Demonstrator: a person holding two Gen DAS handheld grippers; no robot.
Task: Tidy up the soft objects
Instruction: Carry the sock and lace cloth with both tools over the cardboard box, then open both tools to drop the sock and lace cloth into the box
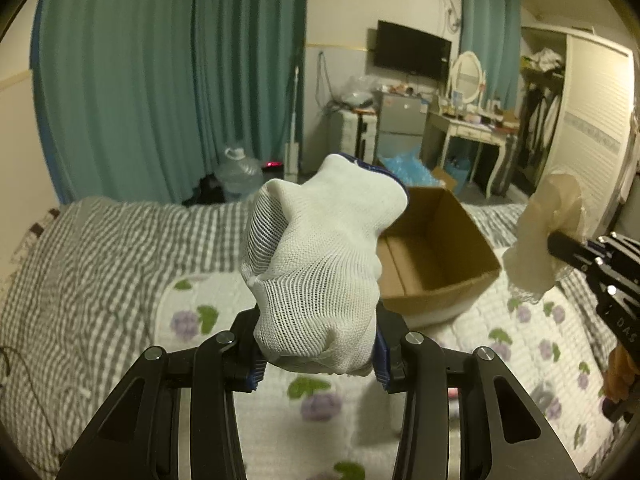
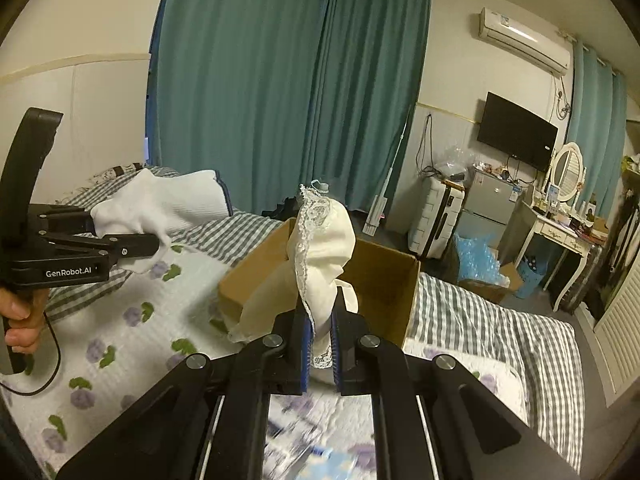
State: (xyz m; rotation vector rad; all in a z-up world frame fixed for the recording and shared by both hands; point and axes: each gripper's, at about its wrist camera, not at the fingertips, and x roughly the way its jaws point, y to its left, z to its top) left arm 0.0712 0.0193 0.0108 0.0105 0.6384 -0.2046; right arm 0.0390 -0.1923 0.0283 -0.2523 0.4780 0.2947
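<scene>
My left gripper (image 1: 318, 360) is shut on a bunched white knit sock (image 1: 320, 264) with a dark blue cuff, held up above the bed. From the right wrist view the same left gripper (image 2: 160, 246) and white sock (image 2: 168, 204) show at the left, a hand on the handle. My right gripper (image 2: 320, 344) is shut on a cream lace-trimmed cloth (image 2: 320, 256) that stands up between the pads; in the left wrist view that cream cloth (image 1: 544, 232) and right gripper (image 1: 560, 246) sit at the right edge. An open cardboard box (image 1: 436, 256) (image 2: 384, 280) lies on the bed beyond both.
The bed carries a grey checked duvet (image 1: 80, 264) and a white quilt with purple flowers (image 2: 120, 320). Teal curtains (image 1: 160, 80) hang behind. A suitcase (image 2: 436, 212), small fridge (image 2: 488, 204), dressing table (image 2: 556, 232) and blue plastic bags (image 2: 476, 256) stand past the bed's foot.
</scene>
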